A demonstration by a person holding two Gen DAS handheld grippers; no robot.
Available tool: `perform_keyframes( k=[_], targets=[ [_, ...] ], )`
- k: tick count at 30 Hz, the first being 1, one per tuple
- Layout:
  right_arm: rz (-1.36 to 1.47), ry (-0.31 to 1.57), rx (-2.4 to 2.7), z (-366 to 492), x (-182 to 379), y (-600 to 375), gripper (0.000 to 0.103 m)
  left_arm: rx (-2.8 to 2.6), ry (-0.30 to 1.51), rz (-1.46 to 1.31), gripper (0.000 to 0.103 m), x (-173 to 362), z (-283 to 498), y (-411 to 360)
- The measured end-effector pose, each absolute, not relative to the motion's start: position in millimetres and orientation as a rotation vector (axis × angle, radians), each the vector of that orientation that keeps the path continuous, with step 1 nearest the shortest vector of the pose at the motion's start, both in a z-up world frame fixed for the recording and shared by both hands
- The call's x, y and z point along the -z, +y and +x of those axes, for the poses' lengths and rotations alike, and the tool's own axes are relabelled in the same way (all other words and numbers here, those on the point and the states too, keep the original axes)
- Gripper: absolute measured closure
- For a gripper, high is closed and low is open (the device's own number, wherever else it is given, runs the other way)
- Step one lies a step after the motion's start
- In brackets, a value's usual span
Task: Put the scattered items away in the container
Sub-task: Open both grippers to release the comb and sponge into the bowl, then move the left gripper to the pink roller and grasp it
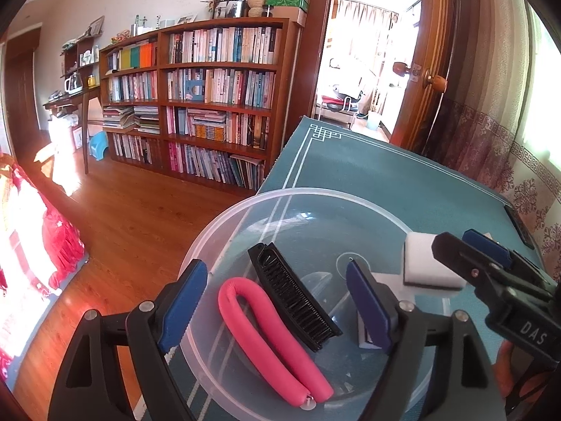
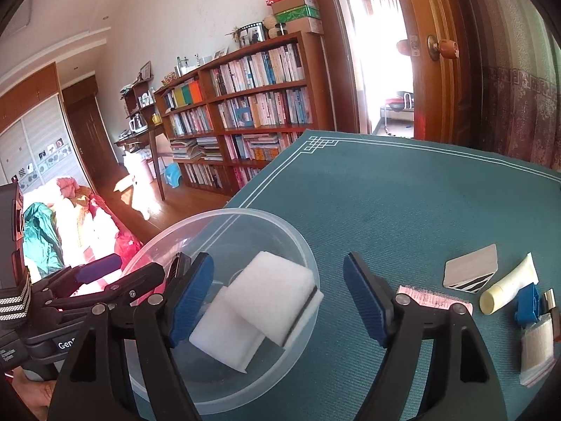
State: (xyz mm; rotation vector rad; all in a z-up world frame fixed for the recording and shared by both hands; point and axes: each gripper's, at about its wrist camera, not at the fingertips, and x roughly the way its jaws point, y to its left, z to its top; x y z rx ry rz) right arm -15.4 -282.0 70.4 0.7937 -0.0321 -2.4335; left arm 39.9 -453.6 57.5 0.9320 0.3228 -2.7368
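The left gripper (image 1: 277, 301) hangs over the clear plastic bowl (image 1: 224, 217) with its jaws spread wide and nothing between them. One blue finger (image 1: 182, 305) sits over the bowl's near-left rim, the other over the inside. Below them, in the bowl, lie a pink foam curler (image 1: 266, 336) bent into a U and a black comb (image 1: 294, 298), side by side and touching or nearly so.

The right gripper (image 2: 278, 301) also has its jaws spread and empty. Its left finger (image 2: 191, 301) is over the bowl, its right finger over the green cloth of the surface (image 2: 403, 203). In the right wrist view a white sponge (image 2: 277, 291) leans tilted against the bowl's right wall, resting on a second white sponge (image 2: 224, 336) that lies on the bottom. In the left wrist view the right gripper reaches in from the right, angled down at the top sponge; whether it touches cannot be told.

The bowl stands near the surface's left corner, close to the edge with wooden floor below. To the right of the bowl, well apart from it, lie a pink strip (image 2: 434, 298), a grey card (image 2: 471, 268), a cream tube (image 2: 508, 286), a blue clip (image 2: 527, 305) and a small clear bag (image 2: 538, 351). Between them and the bowl the cloth is open, as is the far half of the surface towards the door (image 2: 441, 70).
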Motion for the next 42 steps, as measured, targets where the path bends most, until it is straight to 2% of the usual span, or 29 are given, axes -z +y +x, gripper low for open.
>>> perform_keyframes(
  k=[13,25,29,38,42],
  targets=[
    [0.867,0.034,2.493,-5,-57,-258,0.024,2.732,0.327,0.955,0.018,-52,39,-449],
    [0.825,0.138,2.553,-18,-55,-277,0.024,2.738,0.337,0.978,0.017,-50,38,-447],
    [0.800,0.084,2.517,-23,-63,-275,0.024,2.750,0.327,0.975,0.017,-52,40,-444],
    [0.720,0.134,2.529,13,-79,-235,0.024,2.783,0.314,0.999,0.013,-54,38,-426],
    [0.759,0.094,2.572,23,-76,-200,0.024,2.814,0.299,0.996,0.008,-59,38,-411]
  ],
)
